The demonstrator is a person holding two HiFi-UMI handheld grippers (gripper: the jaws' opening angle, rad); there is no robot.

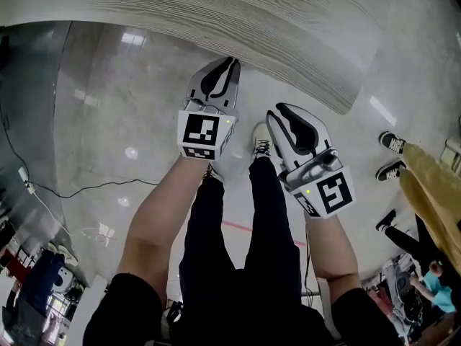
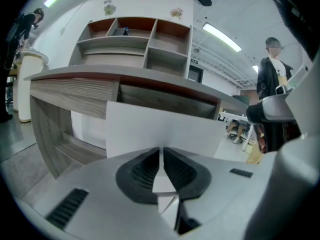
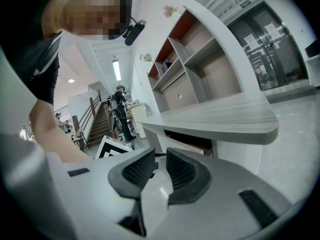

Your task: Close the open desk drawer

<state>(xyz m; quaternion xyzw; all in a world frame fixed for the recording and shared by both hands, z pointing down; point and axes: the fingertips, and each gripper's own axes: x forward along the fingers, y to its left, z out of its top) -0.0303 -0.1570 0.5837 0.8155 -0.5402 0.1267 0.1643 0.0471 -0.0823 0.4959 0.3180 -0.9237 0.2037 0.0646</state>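
Both empty: left hand-held gripper (image 2: 161, 150) pressed together, right hand-held gripper (image 3: 160, 155) slightly spread; drawer (image 2: 150, 128) interior hidden.

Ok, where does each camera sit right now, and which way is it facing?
Head view: on the person's head, facing steeply down at floor and desk edge; shows forearms, legs, left gripper, right gripper.
Left gripper view: on that gripper, facing along its closed jaws at the white drawer front under the desk.
Right gripper view: on that gripper, facing along slightly parted jaws past the desk's end; one of the forearms shows left.
Shared: both gripper views show desk and shelf unit.
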